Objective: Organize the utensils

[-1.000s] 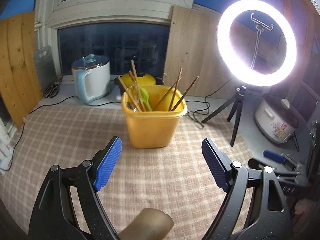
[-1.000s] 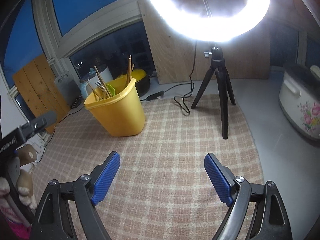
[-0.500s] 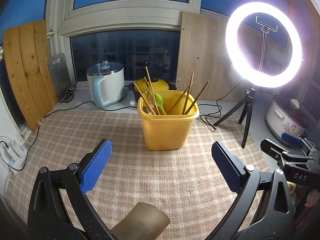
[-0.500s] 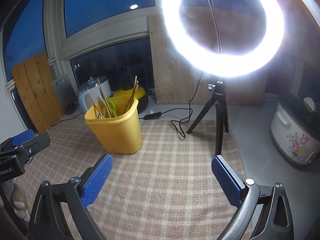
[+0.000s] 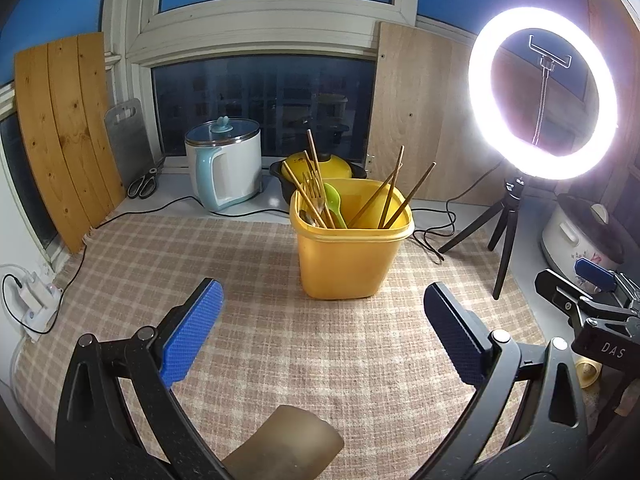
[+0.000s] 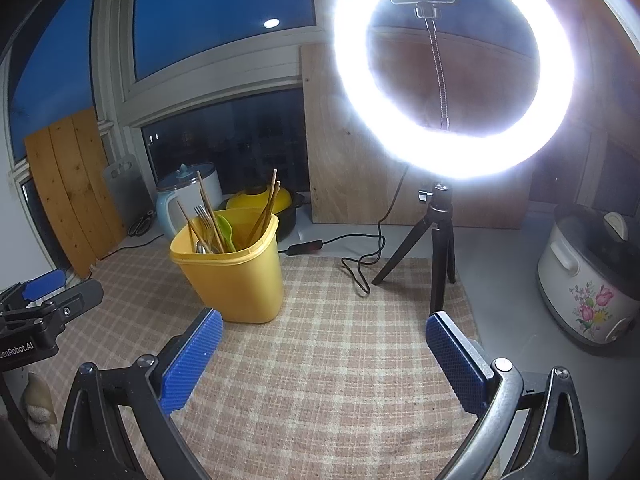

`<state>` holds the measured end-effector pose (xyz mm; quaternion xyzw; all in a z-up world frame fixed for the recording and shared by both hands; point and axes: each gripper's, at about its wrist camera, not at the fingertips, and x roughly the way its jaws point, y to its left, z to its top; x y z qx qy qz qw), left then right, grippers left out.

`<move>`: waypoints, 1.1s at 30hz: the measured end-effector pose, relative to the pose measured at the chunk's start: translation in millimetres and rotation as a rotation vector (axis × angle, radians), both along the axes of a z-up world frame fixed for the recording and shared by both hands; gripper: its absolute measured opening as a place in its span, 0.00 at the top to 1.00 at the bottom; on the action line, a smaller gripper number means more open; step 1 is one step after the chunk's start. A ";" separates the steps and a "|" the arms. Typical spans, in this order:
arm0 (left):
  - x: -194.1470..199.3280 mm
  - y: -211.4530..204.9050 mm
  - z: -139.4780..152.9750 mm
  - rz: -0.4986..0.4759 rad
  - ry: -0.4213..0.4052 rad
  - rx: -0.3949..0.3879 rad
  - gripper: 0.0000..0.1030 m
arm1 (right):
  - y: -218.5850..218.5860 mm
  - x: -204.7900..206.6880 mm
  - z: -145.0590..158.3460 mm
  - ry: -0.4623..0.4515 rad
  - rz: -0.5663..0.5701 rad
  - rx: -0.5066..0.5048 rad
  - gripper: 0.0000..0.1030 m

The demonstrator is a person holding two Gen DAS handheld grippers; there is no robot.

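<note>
A yellow plastic bin stands upright on the checked cloth; it also shows in the right wrist view. It holds several wooden chopsticks, a metal fork, a spoon and a green spoon. My left gripper is open and empty, held back from the bin and above the cloth. My right gripper is open and empty, to the right of the bin. Each gripper shows at the edge of the other's view.
A lit ring light on a black tripod stands right of the bin, its cable on the cloth. A white kettle, a yellow-lidded pot, scissors and boards line the back. A flowered rice cooker sits far right.
Both grippers have drawn back and risen from the bin, so it looks smaller and farther. Both stay open and empty. The bin has not moved.
</note>
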<state>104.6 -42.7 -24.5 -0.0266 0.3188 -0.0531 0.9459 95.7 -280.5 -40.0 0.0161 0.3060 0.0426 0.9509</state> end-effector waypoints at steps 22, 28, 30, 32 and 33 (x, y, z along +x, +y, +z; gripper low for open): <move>-1.4 2.5 -6.0 0.027 0.017 0.012 0.01 | 4.1 0.5 -1.5 0.005 0.010 0.000 0.00; -0.8 2.9 -6.0 0.027 0.019 0.011 0.01 | 5.6 0.8 -2.7 0.006 0.013 -0.001 0.00; -1.0 2.6 -6.3 0.027 0.022 0.012 0.01 | 5.6 0.8 -2.8 0.008 0.013 -0.001 0.00; -1.3 3.7 -6.6 0.028 0.023 0.014 0.01 | 6.2 1.3 -3.1 0.009 0.014 0.000 0.00; -1.6 4.4 -7.0 0.029 0.024 0.016 0.01 | 6.7 1.3 -3.3 0.010 0.015 0.000 0.00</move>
